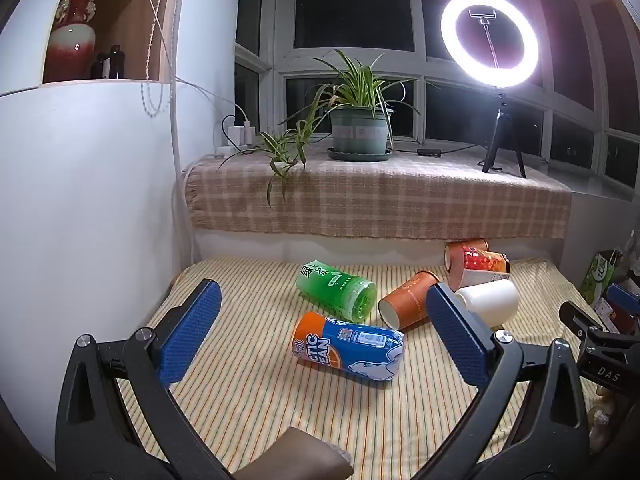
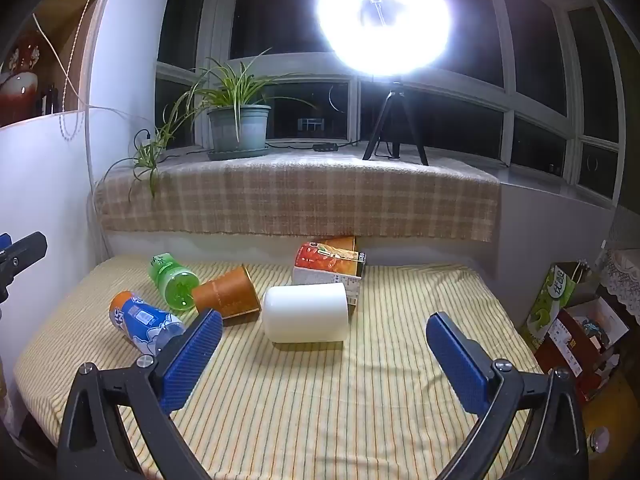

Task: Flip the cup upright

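Several cups lie on their sides on the striped cloth. A blue-and-orange cup (image 1: 350,346) (image 2: 146,322) lies nearest my left gripper (image 1: 324,326), which is open and empty just short of it. Behind it are a green cup (image 1: 338,290) (image 2: 174,280) and an orange-brown paper cup (image 1: 408,300) (image 2: 228,292). A white cup (image 1: 490,302) (image 2: 306,312) lies ahead of my right gripper (image 2: 324,344), also open and empty. A red-orange printed cup (image 1: 478,262) (image 2: 328,266) rests by the back wall.
The striped table (image 2: 360,400) ends at a white wall on the left and a ledge with a checked cloth (image 1: 376,204) behind. A potted plant (image 1: 360,128) and a ring light (image 1: 490,40) stand on the ledge. Boxes and a green bag (image 2: 554,300) sit right.
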The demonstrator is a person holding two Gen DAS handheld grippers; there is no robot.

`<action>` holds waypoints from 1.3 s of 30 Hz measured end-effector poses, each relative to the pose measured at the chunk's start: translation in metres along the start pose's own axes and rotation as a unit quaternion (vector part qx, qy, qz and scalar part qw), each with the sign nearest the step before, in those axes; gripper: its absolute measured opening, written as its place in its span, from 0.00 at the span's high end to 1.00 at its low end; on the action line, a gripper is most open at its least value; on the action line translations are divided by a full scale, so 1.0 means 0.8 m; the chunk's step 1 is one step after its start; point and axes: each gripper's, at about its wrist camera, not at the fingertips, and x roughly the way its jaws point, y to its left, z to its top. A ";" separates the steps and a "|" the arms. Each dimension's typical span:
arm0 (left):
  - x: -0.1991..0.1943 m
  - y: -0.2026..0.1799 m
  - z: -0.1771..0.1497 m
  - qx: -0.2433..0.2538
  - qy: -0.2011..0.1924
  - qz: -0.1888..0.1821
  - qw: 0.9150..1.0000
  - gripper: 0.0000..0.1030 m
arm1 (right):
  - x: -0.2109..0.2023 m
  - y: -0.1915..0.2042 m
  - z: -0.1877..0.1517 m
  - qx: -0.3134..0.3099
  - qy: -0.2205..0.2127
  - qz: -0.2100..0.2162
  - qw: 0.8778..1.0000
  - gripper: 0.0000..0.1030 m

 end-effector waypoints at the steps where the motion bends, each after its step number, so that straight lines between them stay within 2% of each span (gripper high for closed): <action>1: 0.000 0.000 0.000 0.000 0.001 0.001 1.000 0.00 | 0.000 0.000 0.000 0.000 -0.001 0.000 1.000 0.00; 39: 0.002 0.001 -0.001 -0.003 0.001 0.001 1.000 0.00 | -0.003 0.002 0.010 -0.001 -0.014 -0.004 1.000 0.00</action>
